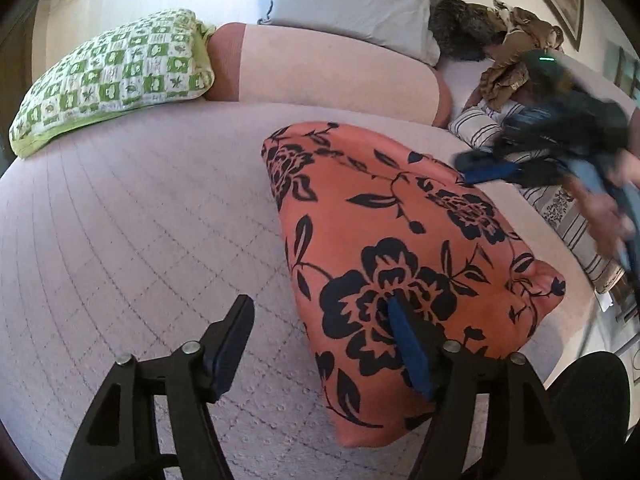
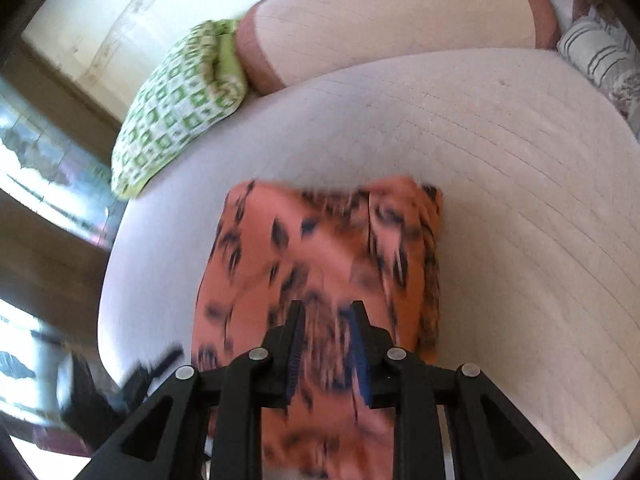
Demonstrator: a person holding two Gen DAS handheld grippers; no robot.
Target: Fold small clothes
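Note:
An orange garment with a black flower print lies folded on the pale quilted bed. My left gripper is open and empty above its near edge, the right finger over the cloth, the left finger over bare bed. In the right wrist view the same garment is blurred by motion. My right gripper hovers over its near part, jaws partly open with cloth seen between them; whether it holds cloth is unclear. The right gripper also shows blurred in the left wrist view.
A green and white checked pillow lies at the bed's far left, a pink bolster and a grey pillow behind. Striped folded cloth and a brown clothes heap sit at the right. The bed edge and floor lie left.

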